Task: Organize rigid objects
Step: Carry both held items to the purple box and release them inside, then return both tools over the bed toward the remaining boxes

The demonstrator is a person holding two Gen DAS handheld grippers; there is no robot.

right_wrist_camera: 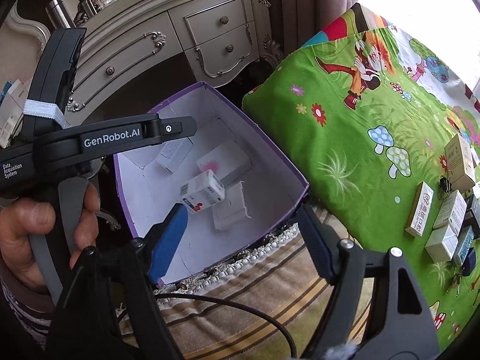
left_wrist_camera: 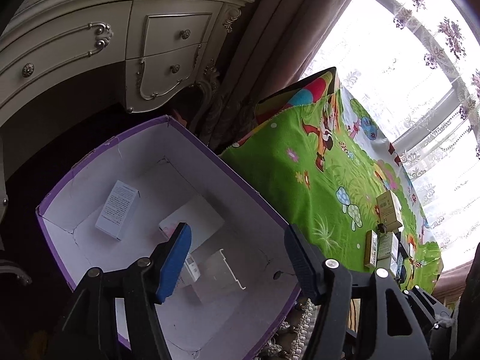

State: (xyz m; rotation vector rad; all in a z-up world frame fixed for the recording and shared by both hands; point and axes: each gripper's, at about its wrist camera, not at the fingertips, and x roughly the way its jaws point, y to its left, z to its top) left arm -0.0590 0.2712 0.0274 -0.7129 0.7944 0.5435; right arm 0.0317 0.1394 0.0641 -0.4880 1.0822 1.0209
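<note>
A purple cardboard box with a white inside holds several small cartons: a white printed one, a pink-and-white one and a barcode one. It also shows in the right wrist view. My left gripper is open and empty above the box's inside. My right gripper is open and empty over the box's near rim. More small cartons lie in a cluster on the green cartoon cloth at the right; they also show in the left wrist view.
A cream dresser with drawers stands behind the box. A striped fringed cover lies under the box's near side. A curtained window is at the far right. A black binder clip lies among the cartons.
</note>
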